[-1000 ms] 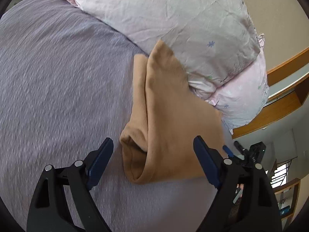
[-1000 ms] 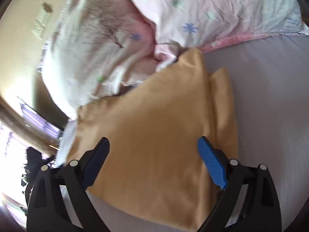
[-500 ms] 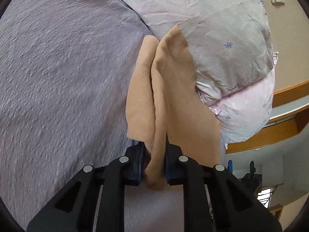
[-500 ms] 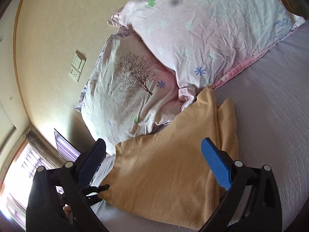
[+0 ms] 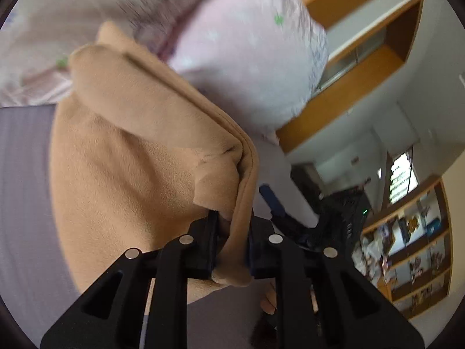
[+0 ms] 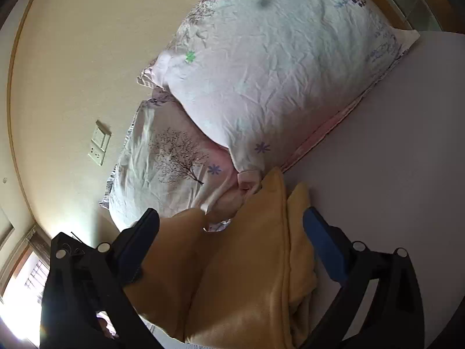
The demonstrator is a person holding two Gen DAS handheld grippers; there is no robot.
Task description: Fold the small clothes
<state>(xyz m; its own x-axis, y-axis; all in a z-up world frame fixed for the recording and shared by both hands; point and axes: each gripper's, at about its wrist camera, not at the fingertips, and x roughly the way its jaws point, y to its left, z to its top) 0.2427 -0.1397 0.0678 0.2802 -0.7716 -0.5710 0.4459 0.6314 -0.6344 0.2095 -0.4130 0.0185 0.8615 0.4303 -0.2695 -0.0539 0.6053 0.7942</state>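
Observation:
A tan fleece garment lies partly folded on the grey-purple bedsheet, its far end against the pillows. My left gripper is shut on a bunched edge of the garment and holds it lifted and turned toward the right. In the right wrist view the same garment fills the space between my right gripper's fingers. My right gripper is open, with its blue pads wide apart on either side of the cloth. My right gripper's blue pad also shows in the left wrist view, beyond the lifted edge.
Two pale floral pillows lie at the head of the bed against a beige wall with a switch plate. A wooden headboard and shelves stand off the bed's right side. Bedsheet stretches to the right.
My left gripper closed on the garment's near edge, then lifted and swung it toward the right over the rest. My right gripper stayed open and drew back and tilted up.

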